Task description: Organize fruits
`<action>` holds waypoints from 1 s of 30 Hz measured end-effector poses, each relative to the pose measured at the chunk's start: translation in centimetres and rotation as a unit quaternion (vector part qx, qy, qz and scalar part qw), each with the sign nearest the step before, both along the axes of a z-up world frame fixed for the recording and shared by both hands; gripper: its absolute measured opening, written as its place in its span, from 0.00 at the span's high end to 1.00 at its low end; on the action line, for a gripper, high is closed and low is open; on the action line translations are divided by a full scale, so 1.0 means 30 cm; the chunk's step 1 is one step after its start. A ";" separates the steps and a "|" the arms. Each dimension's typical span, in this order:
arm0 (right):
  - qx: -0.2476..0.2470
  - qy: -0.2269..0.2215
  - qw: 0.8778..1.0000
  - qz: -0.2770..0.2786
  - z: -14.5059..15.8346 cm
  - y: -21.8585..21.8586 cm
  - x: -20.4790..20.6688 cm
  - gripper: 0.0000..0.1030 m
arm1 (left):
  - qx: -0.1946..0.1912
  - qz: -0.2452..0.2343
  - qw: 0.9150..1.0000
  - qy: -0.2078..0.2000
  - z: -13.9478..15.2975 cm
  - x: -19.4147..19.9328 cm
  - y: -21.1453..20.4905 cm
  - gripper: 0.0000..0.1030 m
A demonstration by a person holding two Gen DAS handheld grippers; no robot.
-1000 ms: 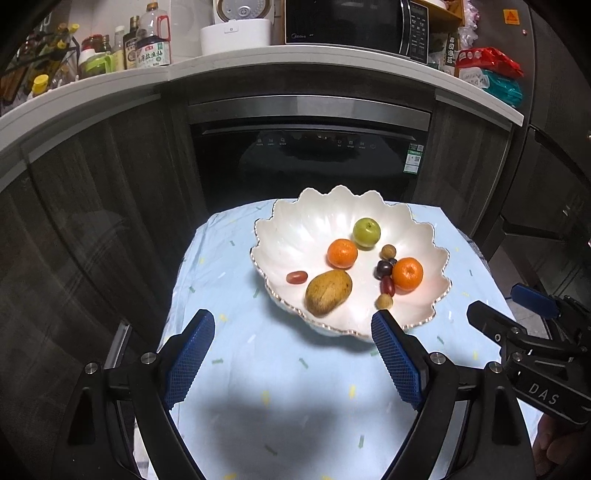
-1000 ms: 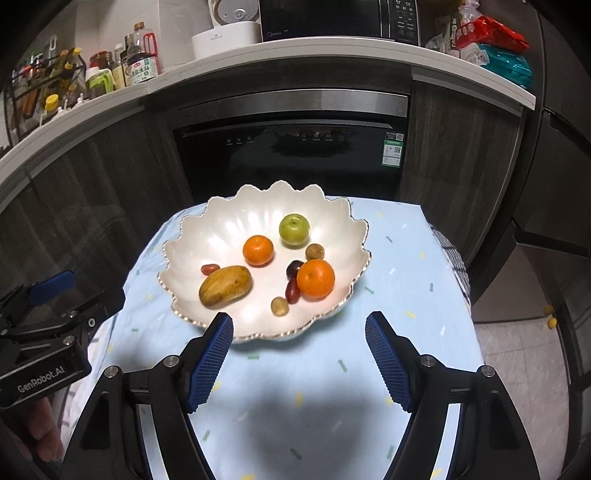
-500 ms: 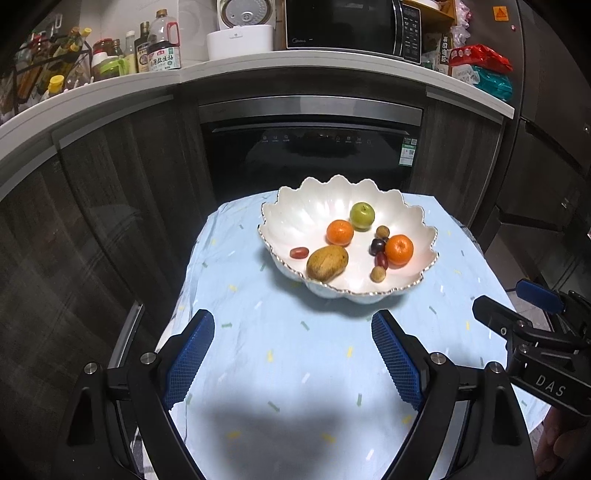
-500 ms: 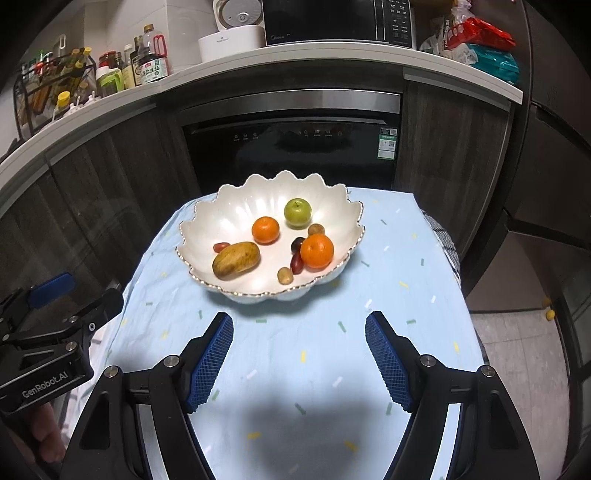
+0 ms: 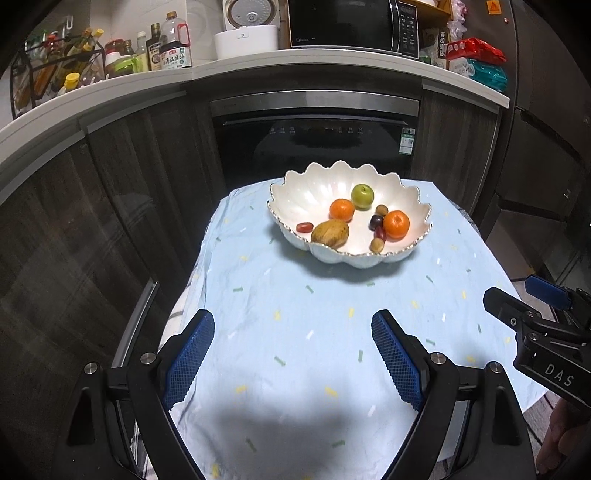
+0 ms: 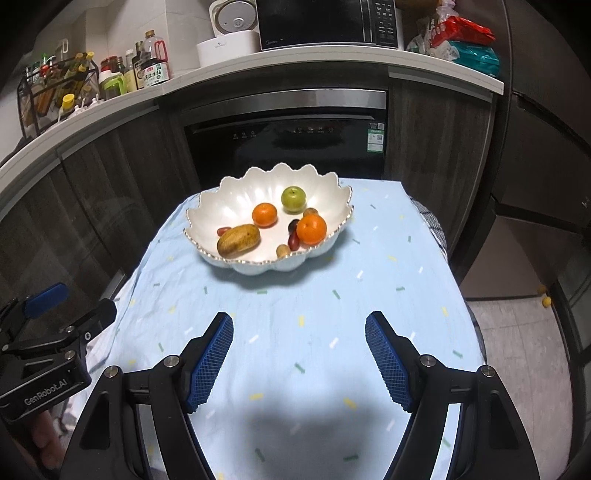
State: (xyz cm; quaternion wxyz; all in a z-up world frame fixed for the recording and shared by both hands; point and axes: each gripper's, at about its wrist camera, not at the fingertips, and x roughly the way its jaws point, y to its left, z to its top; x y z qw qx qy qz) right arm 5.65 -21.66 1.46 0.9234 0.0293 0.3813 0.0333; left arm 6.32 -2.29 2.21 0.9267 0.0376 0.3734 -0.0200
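Left gripper [image 5: 291,354]: black frame, blue ribbed pads, jaws standing wide apart with nothing between them, hanging over the near part of the table well short of the bowl. Table covering: pale blue tablecloth [image 5: 317,332] with small green, yellow and white dashes, a dark shadow falling on its near edge. White scalloped bowl [image 5: 295,192]: set toward the far end of the cloth, silver-beaded rim, holding all the fruit in view. Contents, left to right in the left wrist view: 1 small red grape [image 5: 304,226] near the left wall; 1 brownish-yellow mango [image 5: 330,233] just beside it at the near rim; 1 orange tangerine [image 5: 341,209] behind the mango; 1 green apple [image 5: 362,196] farthest back; 1 cluster of small items in the middle, being a brown longan [image 5: 381,210], a dark purple grape [image 5: 376,221], a dark red grape [image 5: 380,233] and a 2nd tan longan [image 5: 376,244] at the near rim; a 2nd tangerine [image 5: 396,224] at the right, touching the dark grapes. Right gripper [image 6: 299,354]: same build, jaws likewise parted and empty, level with the left one and also well apart from the bowl. Background: dark built-in dishwasher [image 5: 314,144] directly behind the table, white counter [image 5: 258,68] above it carrying bottles, a white rice cooker [image 5: 246,33] and a black microwave [image 5: 352,24].
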 end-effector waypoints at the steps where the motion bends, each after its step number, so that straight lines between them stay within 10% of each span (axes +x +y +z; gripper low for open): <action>1: -0.001 -0.001 1.000 -0.001 -0.001 -0.002 -0.012 0.27 | 0.002 0.001 1.000 0.000 -0.002 -0.012 -0.002 0.15; 30: -0.009 -0.025 0.999 -0.019 -0.032 -0.032 -0.200 0.27 | 0.011 0.030 0.999 -0.025 -0.032 -0.193 -0.007 0.15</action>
